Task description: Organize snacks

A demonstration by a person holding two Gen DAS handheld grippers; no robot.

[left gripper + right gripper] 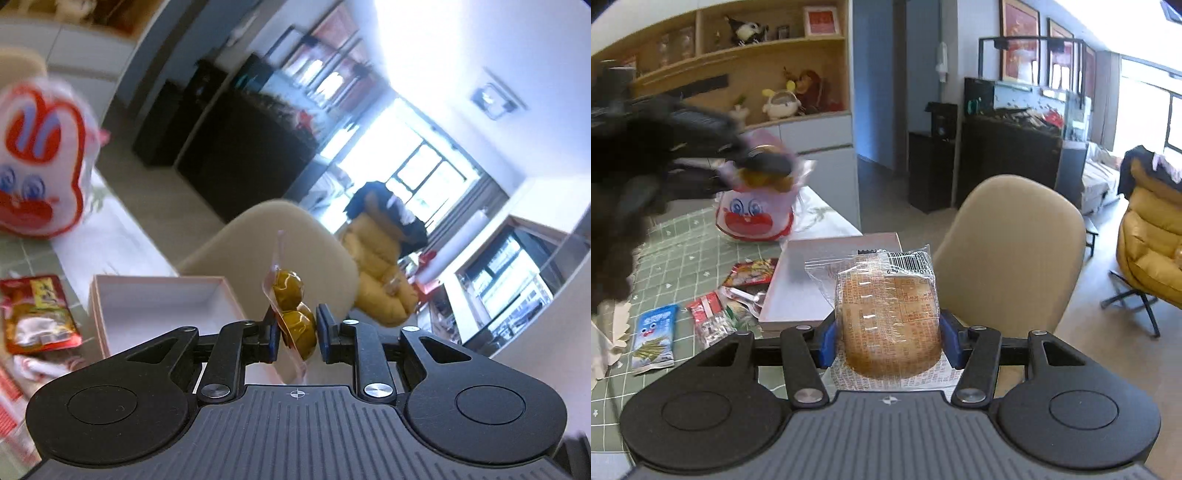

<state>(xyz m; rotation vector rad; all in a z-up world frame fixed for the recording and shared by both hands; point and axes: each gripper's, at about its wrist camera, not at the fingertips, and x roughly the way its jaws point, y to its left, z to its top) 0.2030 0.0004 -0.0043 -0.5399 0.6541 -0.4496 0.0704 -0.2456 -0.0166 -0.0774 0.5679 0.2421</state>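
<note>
My left gripper (297, 332) is shut on a clear packet of brown eggs (293, 314), held in the air, tilted, above the open pink-white box (162, 295). It also shows blurred at the upper left of the right wrist view (764, 164). My right gripper (888, 338) is shut on a wrapped bread cake (890, 317), held just in front of the same box (812, 280). Loose snack packets lie on the green checked tablecloth (683, 254): a red packet (751, 273), a blue packet (653, 338), a red-white packet (709, 317).
A white and red rabbit-face bag (755, 214) stands on the table behind the box; it also shows in the left wrist view (40, 166). A beige chair (1008, 254) stands at the table's far edge. A yellow armchair (1148, 251) is to the right.
</note>
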